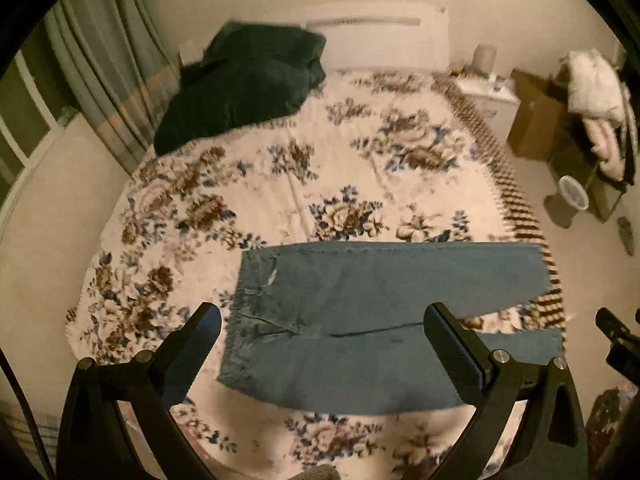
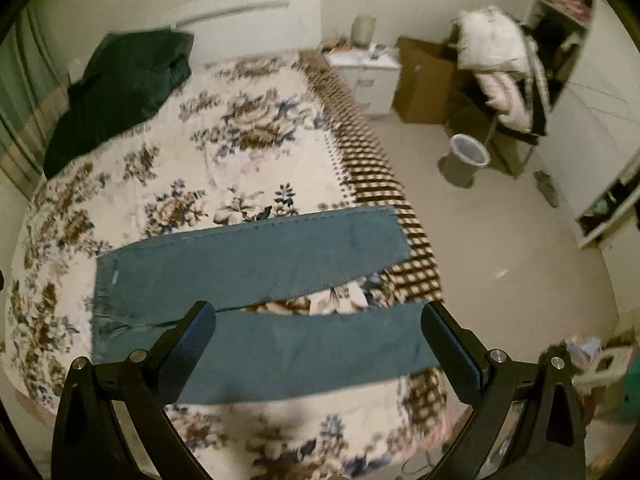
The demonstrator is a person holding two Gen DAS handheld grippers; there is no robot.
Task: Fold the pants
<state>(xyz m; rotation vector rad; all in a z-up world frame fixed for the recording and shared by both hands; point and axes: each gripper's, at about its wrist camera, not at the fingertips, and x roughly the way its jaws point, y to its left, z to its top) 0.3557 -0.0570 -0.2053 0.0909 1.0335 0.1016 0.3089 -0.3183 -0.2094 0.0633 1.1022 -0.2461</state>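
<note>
Blue denim pants (image 1: 360,312) lie flat across the near end of a bed with a floral cover (image 1: 280,184). The waist is at the left and both legs run to the right, slightly apart. My left gripper (image 1: 322,332) is open and empty, held above the waist and thighs. My right gripper (image 2: 318,332) is open and empty, held above the near leg of the pants (image 2: 280,264). The right gripper's body (image 1: 618,344) shows at the right edge of the left wrist view. Neither gripper touches the cloth.
A dark green blanket (image 1: 244,84) is heaped at the head of the bed on the left. To the right of the bed stand a white nightstand (image 2: 368,68), a cardboard box (image 2: 424,80), a chair heaped with clothes (image 2: 500,76) and a waste bin (image 2: 466,156).
</note>
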